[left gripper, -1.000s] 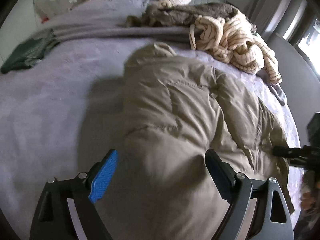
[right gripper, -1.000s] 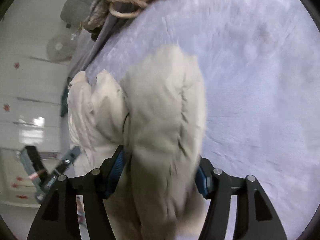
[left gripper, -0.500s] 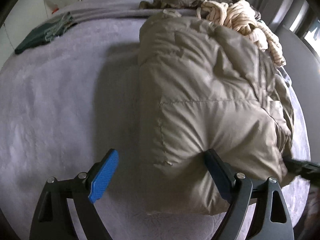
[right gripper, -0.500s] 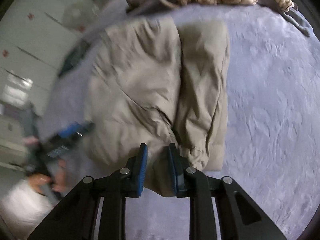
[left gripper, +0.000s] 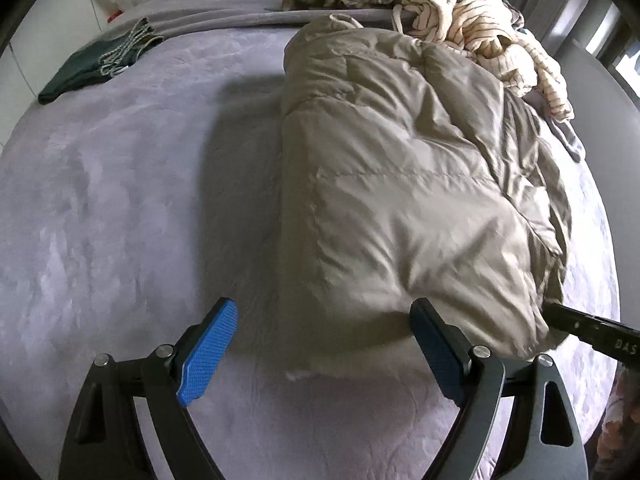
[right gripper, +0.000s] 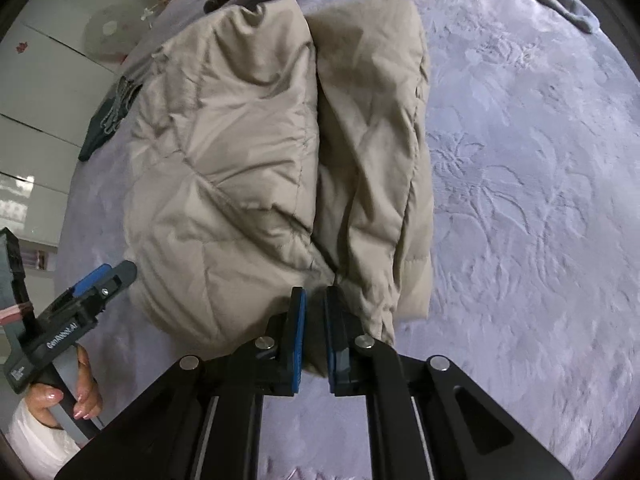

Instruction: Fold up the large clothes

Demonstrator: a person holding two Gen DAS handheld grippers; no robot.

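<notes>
1. The bed [left gripper: 120, 200] carries the beige padded jacket [right gripper: 248, 152], folded lengthwise, near its middle.
2. Right gripper [right gripper: 314, 336] – jaws closing, pinching the jacket's near hem.
3. Left gripper [left gripper: 324, 352] – jaws wide apart, gripping nothing; the jacket's corner lies between them.

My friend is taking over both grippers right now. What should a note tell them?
Left gripper: open, empty, at the near edge of the puffy beige quilted jacket.
Right gripper: jaws closing on the jacket's near hem; fabric is between them.
Jacket: on the lavender plush bedspread, one side panel folded over lengthwise.
Cream striped knit garment and dark green folded garment lie at the far side.
Left: probably finishing the jacket's folds, then the other clothes.
</notes>
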